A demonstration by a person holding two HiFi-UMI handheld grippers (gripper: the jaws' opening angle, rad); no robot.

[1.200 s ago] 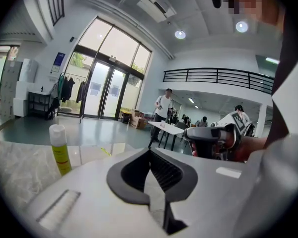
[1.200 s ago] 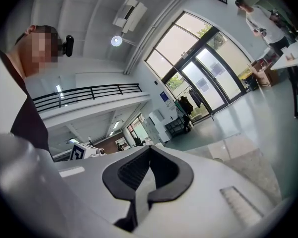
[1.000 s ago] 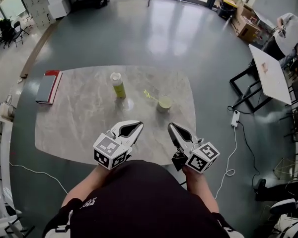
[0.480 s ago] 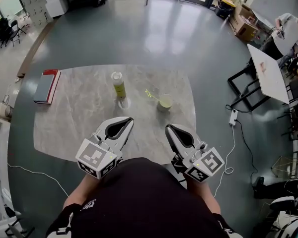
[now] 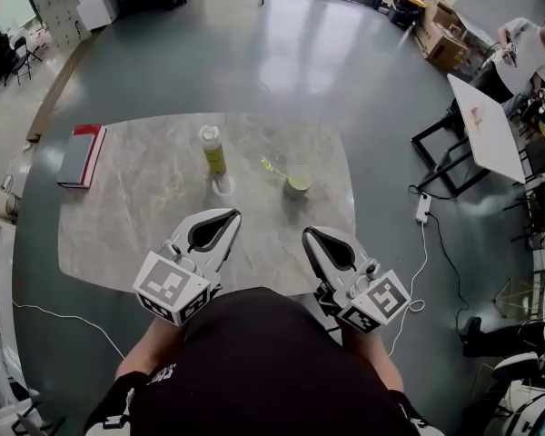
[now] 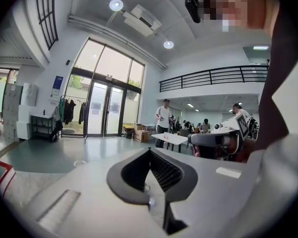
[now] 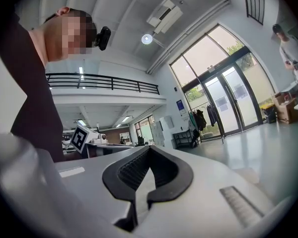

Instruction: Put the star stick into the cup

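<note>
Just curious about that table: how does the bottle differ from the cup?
The bottle is tall and slim with a white cap; the cup is short, wide and open. The bottle is yellow-green, the cup paler. A thin stick leans out of the cup, none out of the bottle. Both stand upright on the marble table.

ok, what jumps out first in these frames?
The white left gripper and right gripper, each with a marker cube, sit low in the head view, jaws together and empty, over the near edge of the grey marble-pattern table. Mid-table, a yellow-green star stick pokes out of the pale green cup, with a white-capped yellow-green bottle to its left.
</note>
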